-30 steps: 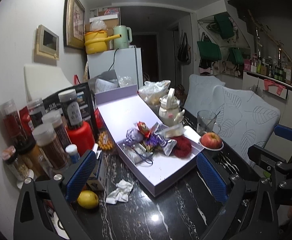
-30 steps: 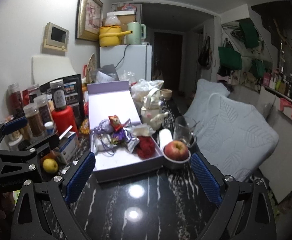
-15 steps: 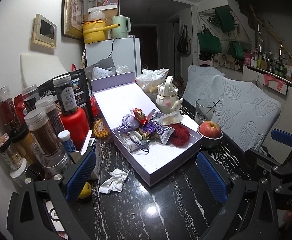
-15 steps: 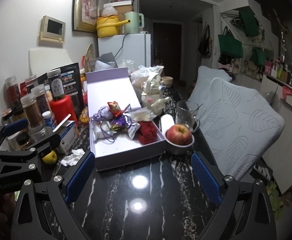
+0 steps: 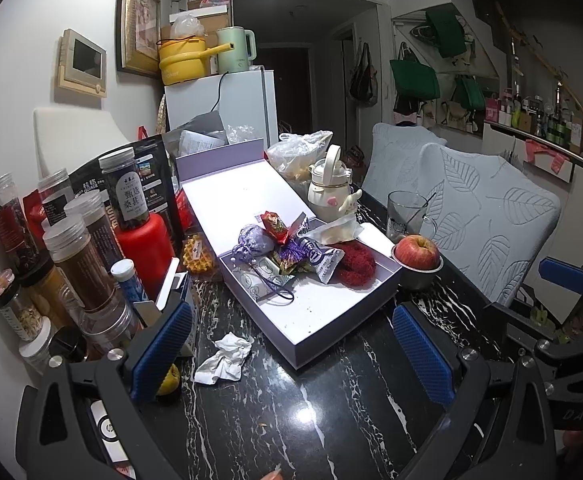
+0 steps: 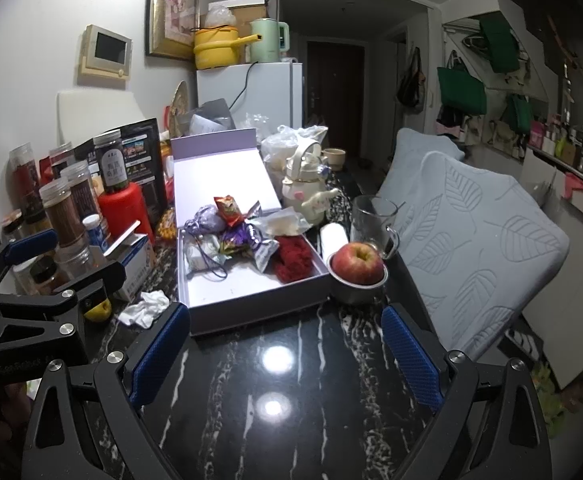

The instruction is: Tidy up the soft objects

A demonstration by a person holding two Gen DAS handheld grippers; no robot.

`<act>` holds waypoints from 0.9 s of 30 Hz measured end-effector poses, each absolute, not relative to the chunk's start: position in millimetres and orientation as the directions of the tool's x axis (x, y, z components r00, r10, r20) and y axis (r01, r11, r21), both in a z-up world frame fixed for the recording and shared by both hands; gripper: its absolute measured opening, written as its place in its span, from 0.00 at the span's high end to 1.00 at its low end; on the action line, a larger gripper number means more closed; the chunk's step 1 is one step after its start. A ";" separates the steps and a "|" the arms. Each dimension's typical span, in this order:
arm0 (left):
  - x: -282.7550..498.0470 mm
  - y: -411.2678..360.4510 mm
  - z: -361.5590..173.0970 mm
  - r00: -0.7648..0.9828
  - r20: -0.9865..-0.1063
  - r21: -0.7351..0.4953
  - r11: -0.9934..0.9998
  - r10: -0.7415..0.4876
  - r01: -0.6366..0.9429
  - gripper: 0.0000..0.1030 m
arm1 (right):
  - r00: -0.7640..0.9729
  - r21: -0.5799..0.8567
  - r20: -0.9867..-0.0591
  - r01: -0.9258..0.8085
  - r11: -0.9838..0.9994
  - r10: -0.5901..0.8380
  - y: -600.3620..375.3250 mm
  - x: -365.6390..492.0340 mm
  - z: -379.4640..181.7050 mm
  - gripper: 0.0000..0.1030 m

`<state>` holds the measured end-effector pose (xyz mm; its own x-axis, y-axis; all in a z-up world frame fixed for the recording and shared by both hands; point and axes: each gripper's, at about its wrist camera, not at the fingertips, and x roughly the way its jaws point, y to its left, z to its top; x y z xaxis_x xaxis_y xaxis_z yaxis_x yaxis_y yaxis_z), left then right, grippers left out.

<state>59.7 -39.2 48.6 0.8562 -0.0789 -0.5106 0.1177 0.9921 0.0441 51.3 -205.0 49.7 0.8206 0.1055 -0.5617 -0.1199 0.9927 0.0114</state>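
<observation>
2 tools wide: left tool [image 5: 291,354] | right tool [image 6: 285,350] | jar [image 5: 125,192] label "甄选桑葚"

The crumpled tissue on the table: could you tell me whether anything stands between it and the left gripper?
Nothing visible does. The crumpled tissue lies on bare black marble just ahead of the open left gripper. The lavender box sits to its right, the small carton and lemon to its left, all off the direct path.
</observation>
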 end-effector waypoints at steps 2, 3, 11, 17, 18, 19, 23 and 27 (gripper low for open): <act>59.8 -40.0 48.2 0.854 -0.513 0.043 0.992 -0.082 0.121 0.01 | 0.819 0.010 -0.564 -0.118 0.993 0.103 -205.2 50.8 48.4 0.05; 60.6 -39.9 48.2 0.852 -0.516 0.041 0.991 -0.086 0.125 0.01 | 0.818 0.009 -0.566 -0.118 0.993 0.102 -205.7 50.5 47.5 0.05; 60.0 -43.0 46.4 0.848 -0.522 0.047 0.990 -0.091 0.135 0.01 | 0.812 0.005 -0.576 -0.108 0.994 0.092 -209.8 49.2 42.4 0.05; 61.0 -47.8 43.1 0.838 -0.536 0.048 0.988 -0.101 0.150 0.01 | 0.805 0.005 -0.588 -0.097 0.995 0.082 -214.0 48.6 38.5 0.05; 61.3 -48.6 42.6 0.836 -0.539 0.049 0.987 -0.102 0.152 0.01 | 0.804 0.005 -0.589 -0.096 0.995 0.080 -213.9 48.9 38.3 0.05; 61.7 -49.3 42.3 0.835 -0.541 0.048 0.987 -0.103 0.153 0.01 | 0.804 0.004 -0.590 -0.094 0.996 0.078 -214.5 48.8 37.8 0.05; 62.6 -50.6 40.8 0.827 -0.549 0.037 0.986 -0.118 0.165 0.01 | 0.802 0.004 -0.593 -0.089 0.996 0.074 -216.7 48.0 36.5 0.05; 62.6 -52.8 40.6 0.826 -0.550 0.038 0.985 -0.119 0.167 0.01 | 0.801 0.002 -0.594 -0.084 0.996 0.069 -217.6 47.9 36.1 0.05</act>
<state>62.6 -52.8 40.6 0.8264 -0.1189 -0.5505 0.1670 0.9852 0.0378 47.9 -217.6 36.1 0.8011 0.0691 -0.5945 -0.0841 0.9965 0.0025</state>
